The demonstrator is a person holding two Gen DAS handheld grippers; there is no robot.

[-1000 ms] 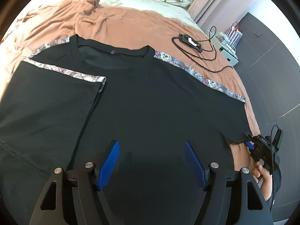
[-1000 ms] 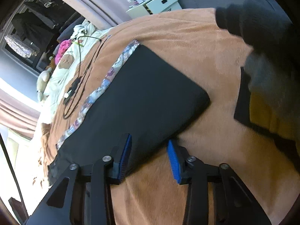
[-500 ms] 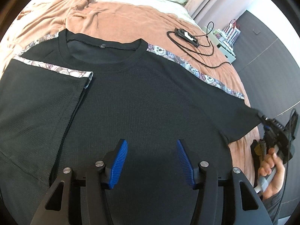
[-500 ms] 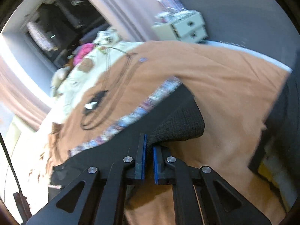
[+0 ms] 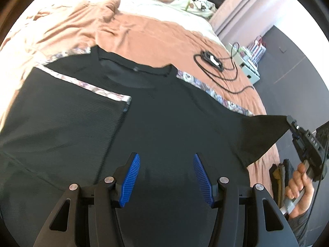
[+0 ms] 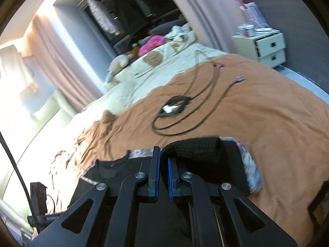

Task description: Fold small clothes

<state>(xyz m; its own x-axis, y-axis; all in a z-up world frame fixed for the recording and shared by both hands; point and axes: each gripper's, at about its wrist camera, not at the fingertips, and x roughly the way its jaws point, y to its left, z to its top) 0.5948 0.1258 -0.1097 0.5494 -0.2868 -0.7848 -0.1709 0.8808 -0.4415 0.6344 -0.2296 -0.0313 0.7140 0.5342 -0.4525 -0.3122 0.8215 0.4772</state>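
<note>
One black T-shirt (image 5: 164, 111), two grippers, one bed (image 5: 156, 35).
Right gripper (image 6: 163, 160) fingers pinch one sleeve, lifted; left gripper (image 5: 166, 177) fingers stand apart, empty, above the shirt's body; one cable (image 6: 185, 111) lies beyond.

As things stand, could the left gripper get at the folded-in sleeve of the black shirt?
Probably yes. The left gripper is open over the black shirt, and the folded-in sleeve lies flat beside it, uncovered. The right gripper holds the other sleeve, well clear.
</note>
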